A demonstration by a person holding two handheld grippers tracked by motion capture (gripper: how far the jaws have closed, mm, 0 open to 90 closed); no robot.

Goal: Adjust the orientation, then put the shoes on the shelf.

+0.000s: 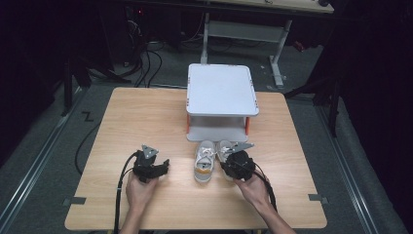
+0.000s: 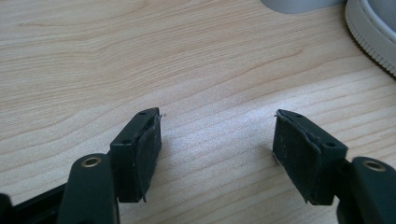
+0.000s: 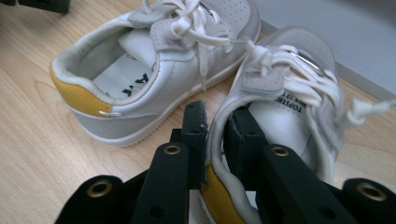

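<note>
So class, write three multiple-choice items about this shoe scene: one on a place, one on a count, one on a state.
1. Where do the small white sneakers with yellow heel patches stand?
A. On top of the white two-tier shelf
B. On the light wooden table, in front of that shelf
C. On the floor

2. How many sneakers are there?
A. One
B. Two
C. Three

3. What is the right tool doing?
A. Hanging open above the table
B. Gripping a shoelace
C. Clamping the heel collar of one sneaker

Answers:
1 B: both sit on the table before the shelf.
2 B: a pair lies side by side.
3 C: the right tool has one jaw inside and one outside the collar of the nearer sneaker.
</note>
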